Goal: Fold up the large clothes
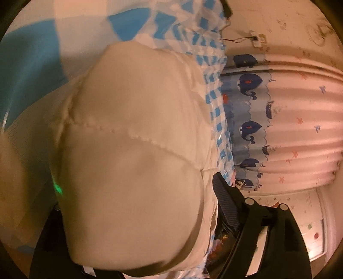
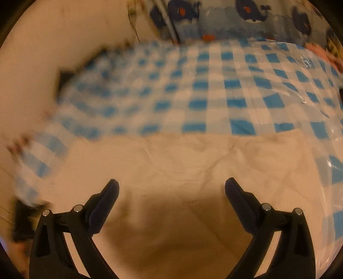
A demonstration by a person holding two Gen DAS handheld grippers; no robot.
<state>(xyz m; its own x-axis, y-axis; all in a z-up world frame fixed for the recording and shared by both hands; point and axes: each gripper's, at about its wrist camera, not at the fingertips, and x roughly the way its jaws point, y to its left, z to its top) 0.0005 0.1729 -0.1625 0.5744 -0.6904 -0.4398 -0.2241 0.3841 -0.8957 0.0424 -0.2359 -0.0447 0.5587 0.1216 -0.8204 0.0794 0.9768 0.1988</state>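
A large cream-white garment (image 1: 128, 150) with a stitched seam fills the left wrist view and is bunched between my left gripper's jaws. Only the right finger (image 1: 225, 203) shows; the other is hidden under the cloth. The left gripper (image 1: 171, 214) is shut on this garment and holds it lifted. In the right wrist view the same cream garment (image 2: 182, 171) lies flat on the blue-and-white checked table cover (image 2: 214, 90). My right gripper (image 2: 171, 186) is open and empty, just above the cloth's near part.
A curtain with navy whales and pink stars (image 1: 278, 120) hangs beyond the table edge. The whale curtain (image 2: 235, 19) also runs behind the table's far edge. A white power strip with a cable (image 1: 258, 39) is on the wall. A white drawer unit (image 1: 310, 238) stands at lower right.
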